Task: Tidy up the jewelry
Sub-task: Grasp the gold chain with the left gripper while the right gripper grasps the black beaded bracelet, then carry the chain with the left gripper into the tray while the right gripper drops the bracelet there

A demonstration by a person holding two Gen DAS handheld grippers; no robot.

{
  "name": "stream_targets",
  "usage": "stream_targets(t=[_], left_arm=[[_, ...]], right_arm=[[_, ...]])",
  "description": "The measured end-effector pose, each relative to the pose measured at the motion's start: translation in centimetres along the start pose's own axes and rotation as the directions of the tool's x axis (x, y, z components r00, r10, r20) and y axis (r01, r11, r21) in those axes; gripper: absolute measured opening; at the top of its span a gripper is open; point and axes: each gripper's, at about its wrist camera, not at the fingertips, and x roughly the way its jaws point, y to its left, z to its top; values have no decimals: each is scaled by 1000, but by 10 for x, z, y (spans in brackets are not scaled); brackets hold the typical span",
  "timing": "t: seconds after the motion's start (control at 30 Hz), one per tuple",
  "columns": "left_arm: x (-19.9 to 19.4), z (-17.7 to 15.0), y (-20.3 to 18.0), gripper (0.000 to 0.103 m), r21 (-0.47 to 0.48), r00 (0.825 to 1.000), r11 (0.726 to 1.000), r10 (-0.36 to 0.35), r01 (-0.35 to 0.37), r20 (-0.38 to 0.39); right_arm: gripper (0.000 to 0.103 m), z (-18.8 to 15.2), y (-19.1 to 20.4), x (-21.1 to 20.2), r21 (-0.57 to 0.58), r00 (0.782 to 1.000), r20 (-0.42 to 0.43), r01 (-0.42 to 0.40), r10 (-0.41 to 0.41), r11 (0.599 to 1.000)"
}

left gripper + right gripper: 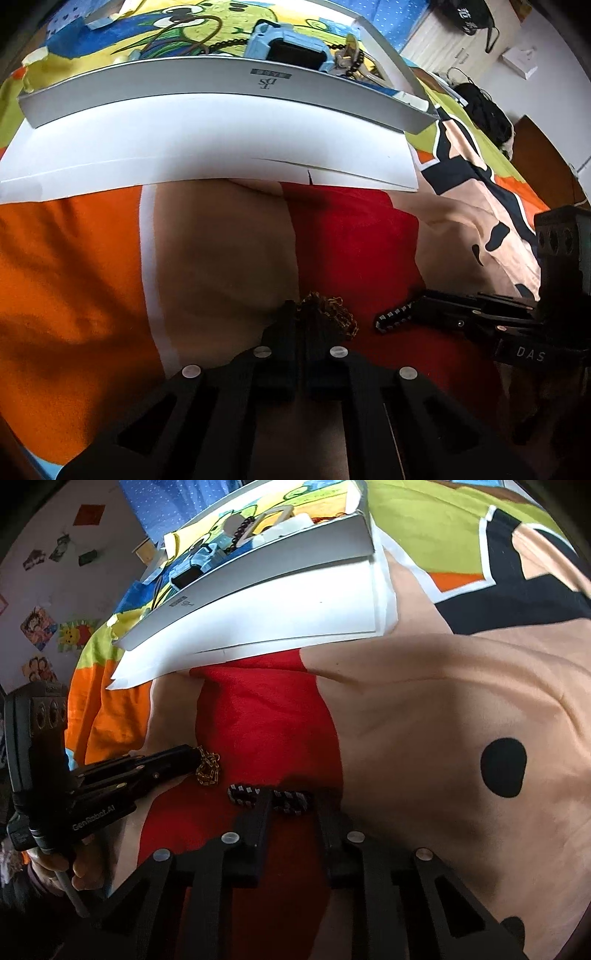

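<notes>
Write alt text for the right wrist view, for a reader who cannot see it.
The right gripper closes on a black-and-white beaded bracelet lying on a red patch of a colourful bedspread. To its left, the left gripper pinches a gold chain. Behind them a shallow grey box holds more jewelry.

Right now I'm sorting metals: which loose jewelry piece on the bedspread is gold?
The gold chain, bunched in the left tongs; the black-and-white bracelet lies between the right tongs.

Bunched gold chain (pixel 208 770) and black-and-white bracelet (pixel 271 799) lie near each other.
</notes>
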Motion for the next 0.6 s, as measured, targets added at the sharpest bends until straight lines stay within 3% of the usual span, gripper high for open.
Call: stream_targets(t=[0.13,0.6], left_arm=[[-6,-4,-7,0,14,998,999,46,-46,35],[-43,-14,-13,0,-87,975,984,164,-152,150]], right_arm=[[11,1,-5,-2,33,999,3,-44,44,999],[4,2,6,-23,-33,993,101,-62,65,998]])
